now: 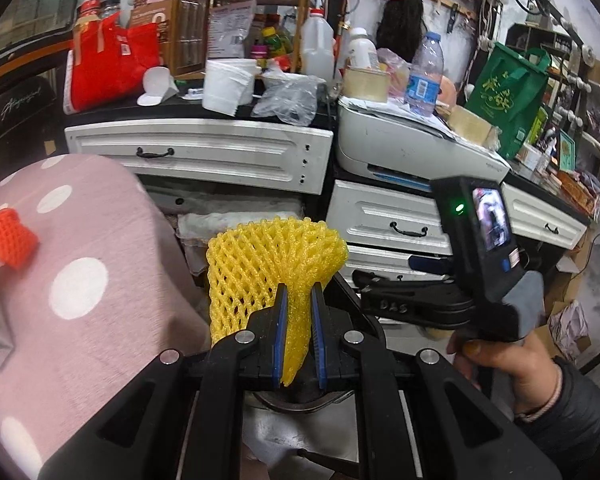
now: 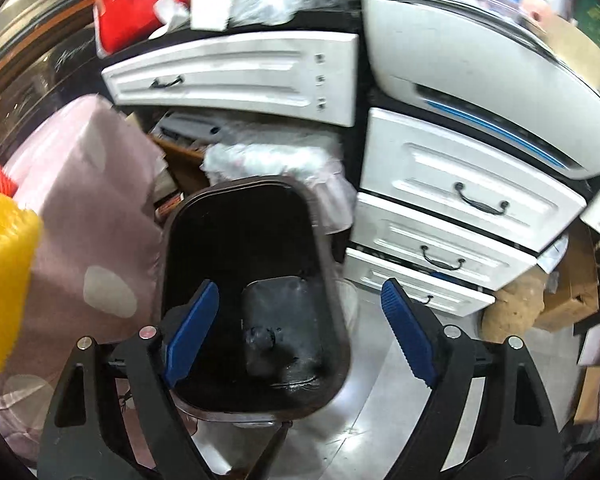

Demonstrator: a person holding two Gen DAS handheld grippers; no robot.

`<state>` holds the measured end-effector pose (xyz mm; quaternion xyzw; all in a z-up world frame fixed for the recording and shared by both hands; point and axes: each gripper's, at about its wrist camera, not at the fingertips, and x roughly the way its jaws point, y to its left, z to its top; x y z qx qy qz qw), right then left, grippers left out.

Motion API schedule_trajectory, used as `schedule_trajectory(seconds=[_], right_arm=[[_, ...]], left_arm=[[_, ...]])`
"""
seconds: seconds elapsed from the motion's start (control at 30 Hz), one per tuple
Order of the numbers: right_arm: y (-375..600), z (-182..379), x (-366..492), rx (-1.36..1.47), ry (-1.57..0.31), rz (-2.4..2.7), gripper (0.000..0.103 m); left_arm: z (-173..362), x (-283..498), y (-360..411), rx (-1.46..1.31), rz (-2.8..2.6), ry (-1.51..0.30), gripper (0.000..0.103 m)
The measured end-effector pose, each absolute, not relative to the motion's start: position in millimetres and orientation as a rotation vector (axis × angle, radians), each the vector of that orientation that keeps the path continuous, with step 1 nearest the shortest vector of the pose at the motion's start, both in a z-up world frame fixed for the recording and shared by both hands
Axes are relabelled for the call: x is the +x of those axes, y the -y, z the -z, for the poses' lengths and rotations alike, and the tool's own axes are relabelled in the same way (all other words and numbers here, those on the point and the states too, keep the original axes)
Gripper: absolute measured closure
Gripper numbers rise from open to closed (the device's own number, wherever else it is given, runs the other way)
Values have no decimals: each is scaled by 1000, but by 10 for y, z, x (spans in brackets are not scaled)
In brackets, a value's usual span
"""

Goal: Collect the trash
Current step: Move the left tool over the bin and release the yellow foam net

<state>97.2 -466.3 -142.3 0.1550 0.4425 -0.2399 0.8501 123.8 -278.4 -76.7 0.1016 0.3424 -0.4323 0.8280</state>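
My left gripper point(image 1: 299, 292) is shut on a yellow foam fruit net point(image 1: 260, 264), which fans out above the blue pads. The same net point(image 2: 4, 276) shows blurred at the left edge of the right wrist view. My right gripper point(image 2: 298, 294) stands open above a dark brown trash bin point(image 2: 256, 272), with nothing between its blue pads point(image 2: 192, 332). The bin's black inside holds a dark lump near the bottom. In the left wrist view the right gripper's body point(image 1: 476, 240) appears at the right, held by a person's hand point(image 1: 512, 364).
White drawers point(image 1: 204, 152) and a white printer point(image 1: 412, 148) stand behind the bin. A pink polka-dot cover point(image 1: 68, 280) lies at the left with an orange knitted piece point(image 1: 8, 236) on it. The cluttered top holds a red bag point(image 1: 108, 60), bottles and a green bag point(image 1: 508, 92).
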Motion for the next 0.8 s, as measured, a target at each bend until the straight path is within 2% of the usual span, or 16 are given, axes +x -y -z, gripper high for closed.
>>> schedule_trajectory(seconds=[0.67, 0.73, 0.77, 0.8], right_arm=[[5068, 1445, 594, 441, -906, 600, 20], [5069, 1449, 595, 440, -907, 601, 20], [5070, 1449, 596, 441, -907, 600, 20], [5070, 1449, 594, 444, -906, 599, 20]], left_arm=[[1663, 1412, 3639, 425, 894, -888, 91], [1707, 1421, 3679, 435, 897, -891, 86], [1725, 1424, 3691, 434, 899, -898, 76], [1737, 1423, 3699, 430, 903, -904, 52]])
